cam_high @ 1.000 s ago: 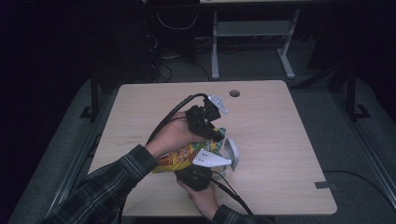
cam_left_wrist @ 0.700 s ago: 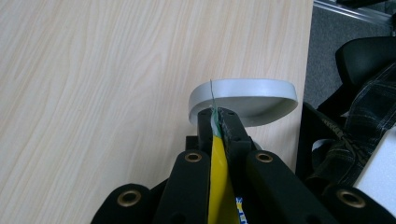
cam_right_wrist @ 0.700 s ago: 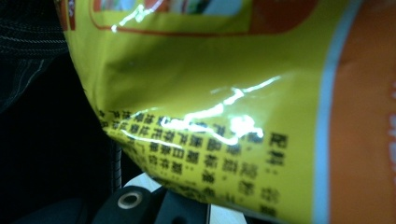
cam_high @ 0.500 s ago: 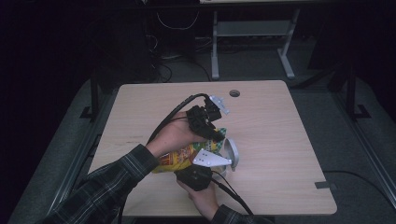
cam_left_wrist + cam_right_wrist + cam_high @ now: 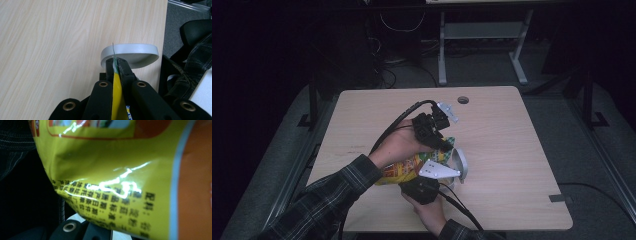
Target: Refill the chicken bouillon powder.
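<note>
Main risk, as I judge it: the yellow snack bag (image 5: pixel 404 170) is pinched from two sides above the worktop (image 5: pixel 512 150), and if the two pull apart unevenly the film could tear wide and throw its contents across the wood rather than into the grey bowl (image 5: pixel 458 165). Left gripper (image 5: pixel 443 145), centre of the high view, is fully closed on the bag's top seam; in the left gripper view the thin yellow edge (image 5: pixel 116 82) stands between the two black jaws with a sliver of film poking past the tips, so the hold is on very little material and could slip out. Right gripper (image 5: pixel 439 175), lower centre of the high view, reads as closed; its own view has the printed yellow and orange film (image 5: pixel 112 170) pressed close to the lens, and I take it to be clamped on the bag, though the jaw tips are hidden. Bag hangs lower centre of the high view, just left of the bowl. Bowl (image 5: pixel 130 53) sits directly beyond the left jaw tips and looks tipped on its edge; a jerk could knock it. Smaller items: black cable (image 5: pixel 397 125) arcs over the left hand (image 5: pixel 399 147) and could snag; a round grommet hole (image 5: pixel 463 99) lies upper centre, well clear.
</note>
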